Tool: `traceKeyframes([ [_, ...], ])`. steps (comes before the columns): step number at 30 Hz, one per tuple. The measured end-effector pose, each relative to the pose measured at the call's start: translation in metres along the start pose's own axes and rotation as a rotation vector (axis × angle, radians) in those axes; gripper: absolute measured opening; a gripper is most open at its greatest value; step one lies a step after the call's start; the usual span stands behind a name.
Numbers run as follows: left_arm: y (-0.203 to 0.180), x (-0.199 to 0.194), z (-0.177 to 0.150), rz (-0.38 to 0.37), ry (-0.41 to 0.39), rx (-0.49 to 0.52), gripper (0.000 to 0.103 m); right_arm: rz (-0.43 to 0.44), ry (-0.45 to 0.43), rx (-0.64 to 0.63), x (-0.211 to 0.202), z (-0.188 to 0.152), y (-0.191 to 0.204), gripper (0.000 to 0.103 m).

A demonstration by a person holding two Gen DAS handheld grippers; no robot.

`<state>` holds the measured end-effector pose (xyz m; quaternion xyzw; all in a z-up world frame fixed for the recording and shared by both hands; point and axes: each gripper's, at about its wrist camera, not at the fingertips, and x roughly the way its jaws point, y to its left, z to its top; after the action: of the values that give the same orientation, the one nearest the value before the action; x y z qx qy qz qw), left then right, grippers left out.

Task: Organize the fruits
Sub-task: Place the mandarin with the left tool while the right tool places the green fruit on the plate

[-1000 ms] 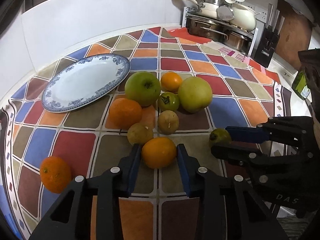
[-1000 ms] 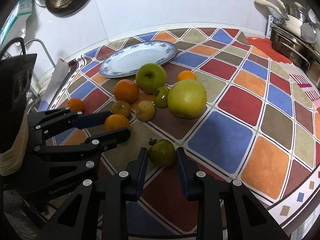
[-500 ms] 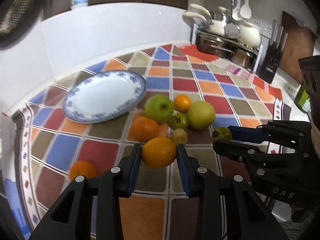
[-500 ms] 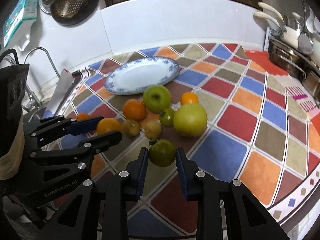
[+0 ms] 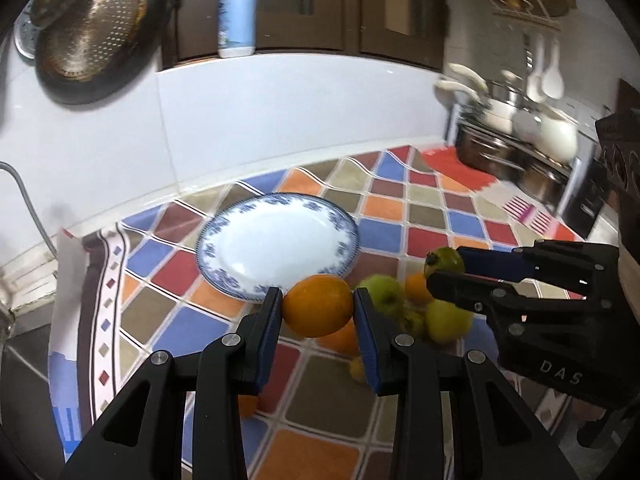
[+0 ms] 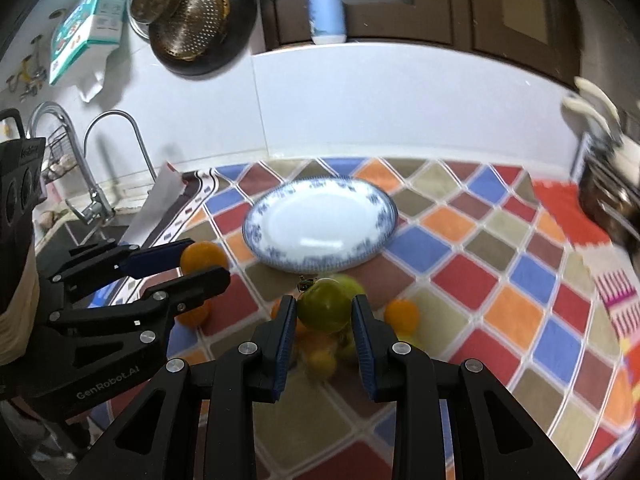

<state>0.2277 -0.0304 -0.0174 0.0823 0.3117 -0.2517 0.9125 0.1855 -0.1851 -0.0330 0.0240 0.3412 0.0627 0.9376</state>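
Observation:
My left gripper (image 5: 317,312) is shut on an orange (image 5: 319,310) and holds it in the air above the patterned cloth. My right gripper (image 6: 323,312) is shut on a green tomato (image 6: 324,308), also lifted. Each gripper shows in the other's view: the right one (image 5: 442,268) with its tomato (image 5: 445,259), the left one (image 6: 204,262) with its orange (image 6: 203,255). A white plate with a blue rim (image 5: 277,245) (image 6: 320,229) lies bare beyond both. Under the grippers sits a blurred cluster of green and orange fruits (image 5: 416,308) (image 6: 401,315).
A colourful checked cloth (image 6: 500,280) covers the counter. A tap and sink (image 6: 96,200) are at the left, a rack of pots (image 5: 516,148) at the right. A soap bottle (image 5: 237,8) stands on the ledge and a colander (image 6: 188,20) hangs on the wall.
Both grippers have risen off the cloth with their fruits and tilted up, so the plate and wall now fill more of each view. The remaining fruits dropped lower in both pictures.

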Motion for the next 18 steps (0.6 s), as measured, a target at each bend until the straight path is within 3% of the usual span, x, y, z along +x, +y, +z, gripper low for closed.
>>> traceKeyframes([
  [9,0.014,0.025,0.031,0.106,-0.031,0.033,0.036,0.06,-0.014,-0.118,0.032,0.043,-0.004,0.03],
  [18,0.039,0.082,0.057,0.12,0.049,0.016,0.036,0.093,0.048,-0.162,0.096,0.082,-0.023,0.03],
])
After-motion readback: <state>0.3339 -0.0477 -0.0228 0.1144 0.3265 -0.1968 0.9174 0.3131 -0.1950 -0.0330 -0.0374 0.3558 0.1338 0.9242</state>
